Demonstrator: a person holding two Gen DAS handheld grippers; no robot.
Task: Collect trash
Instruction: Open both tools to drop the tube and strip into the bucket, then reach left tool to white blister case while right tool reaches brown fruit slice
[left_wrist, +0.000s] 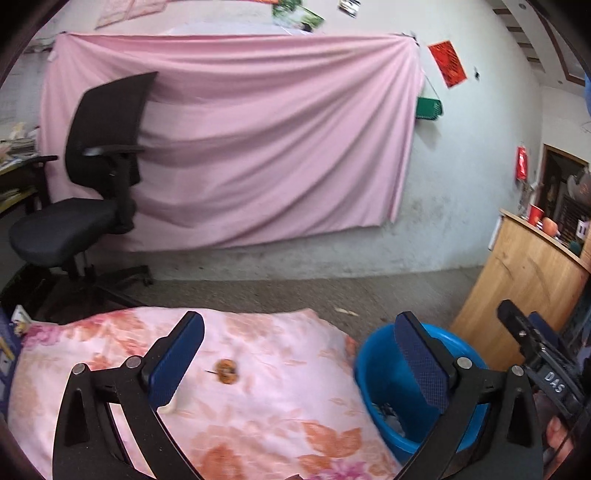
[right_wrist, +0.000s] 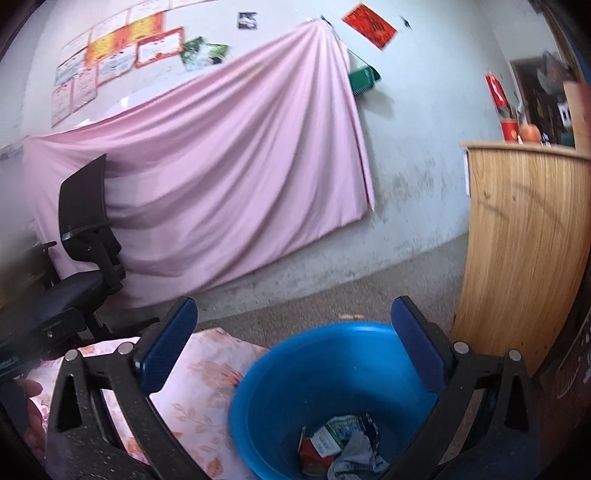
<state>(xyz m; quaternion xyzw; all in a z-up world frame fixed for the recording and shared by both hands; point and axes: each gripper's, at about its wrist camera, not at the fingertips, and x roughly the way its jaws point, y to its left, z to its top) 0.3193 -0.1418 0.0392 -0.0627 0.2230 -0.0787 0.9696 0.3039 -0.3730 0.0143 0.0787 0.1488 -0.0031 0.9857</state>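
One small orange-brown scrap (left_wrist: 226, 371), roundish and crinkled like a wrapper, lies on the floral cloth (left_wrist: 258, 406) that covers the desk. A thin dark sliver sticks out from its left side and points left; the scrap is too blurred to name more closely. It sits between the spread fingers of the left hand-held gripper (left_wrist: 299, 363), nearer the left finger and not touching either one; that gripper's jaws stand wide apart and hold nothing.

One blue plastic bin (right_wrist: 332, 354) stands just beside the right edge of the desk, upright, mouth up. At its bottom lies a heap of crumpled trash (right_wrist: 340, 446): a red-and-white carton, green-printed packaging and grey crushed paper, tangled so that the pieces cannot be counted. The right hand-held gripper (right_wrist: 293, 350) hangs above the bin's mouth, its jaws wide apart and empty.
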